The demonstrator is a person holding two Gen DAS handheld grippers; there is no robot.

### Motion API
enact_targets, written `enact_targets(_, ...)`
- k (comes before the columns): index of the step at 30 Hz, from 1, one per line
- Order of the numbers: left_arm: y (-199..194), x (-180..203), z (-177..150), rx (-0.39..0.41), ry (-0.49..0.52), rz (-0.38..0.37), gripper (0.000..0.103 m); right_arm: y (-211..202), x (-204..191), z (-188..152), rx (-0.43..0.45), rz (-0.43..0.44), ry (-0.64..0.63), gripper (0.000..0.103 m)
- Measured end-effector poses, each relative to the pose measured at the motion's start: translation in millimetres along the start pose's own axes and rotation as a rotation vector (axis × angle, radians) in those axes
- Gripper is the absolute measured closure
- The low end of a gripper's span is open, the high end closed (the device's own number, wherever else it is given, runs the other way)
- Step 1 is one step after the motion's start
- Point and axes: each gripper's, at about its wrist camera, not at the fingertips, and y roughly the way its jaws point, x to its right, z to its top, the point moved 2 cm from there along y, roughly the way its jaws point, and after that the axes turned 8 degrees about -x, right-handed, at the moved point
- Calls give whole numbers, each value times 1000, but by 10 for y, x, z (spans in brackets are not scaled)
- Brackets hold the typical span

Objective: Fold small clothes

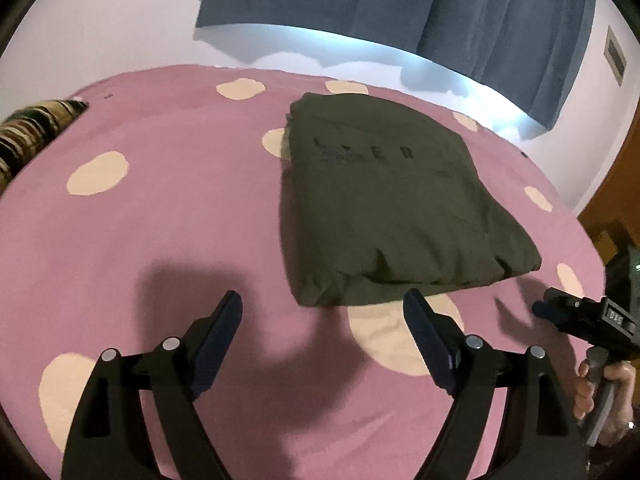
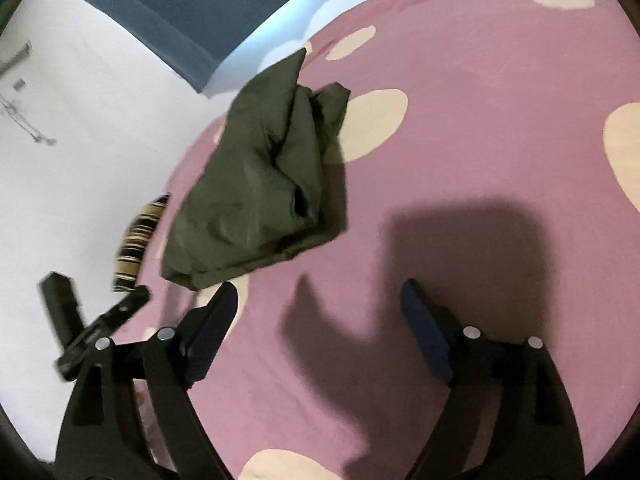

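- Bed [image 1: 168,240]: pink cover with cream spots, taking up most of both views. It serves as the folding surface; no worktop in sight. Flat and mostly bare round the garment, which gives room to work.
- Blue curtain [image 1: 400,4] hangs on the pale wall beyond the far edge of the bed. A striped cushion [image 1: 24,136] sits at the bed's left edge, well apart from the work.
- Garment [image 1: 384,208]: dark olive, lying on the bed as a compact, roughly rectangular packet, faint dark lettering on the top face. Near edge rounded and plump, as a fold would be. Seen from the right wrist, one side shows bunched, creased layers, not crisp. Judgement: the folding looks done or nearly so; that untidy side may want a tuck.
- Left gripper [image 1: 322,312]: jaws wide apart, nothing between them, held above the bed just short of the packet's near edge.
- Right gripper [image 2: 320,300]: jaws likewise wide apart and empty, off to the packet's right, clear of the cloth. Both stand off it, I judge, so as not to disturb the folds.
- Person's hand [image 1: 600,392] wraps the right gripper's handle at frame edge.
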Motion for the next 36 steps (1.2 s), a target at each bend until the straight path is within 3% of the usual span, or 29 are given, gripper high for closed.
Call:
enact_targets(9, -220, 181, -202, 48, 34, 104, 19, 103, -423, -210, 24, -264, -123, 13)
enact_targets(15, -267, 327, -285, 52, 71, 123, 18, 147, -606, -299, 38, -363, -221, 13)
enact_targets(36, -344, 396, -348, 79, 40, 173, 17, 101, -628, -338, 56, -394, -223, 12)
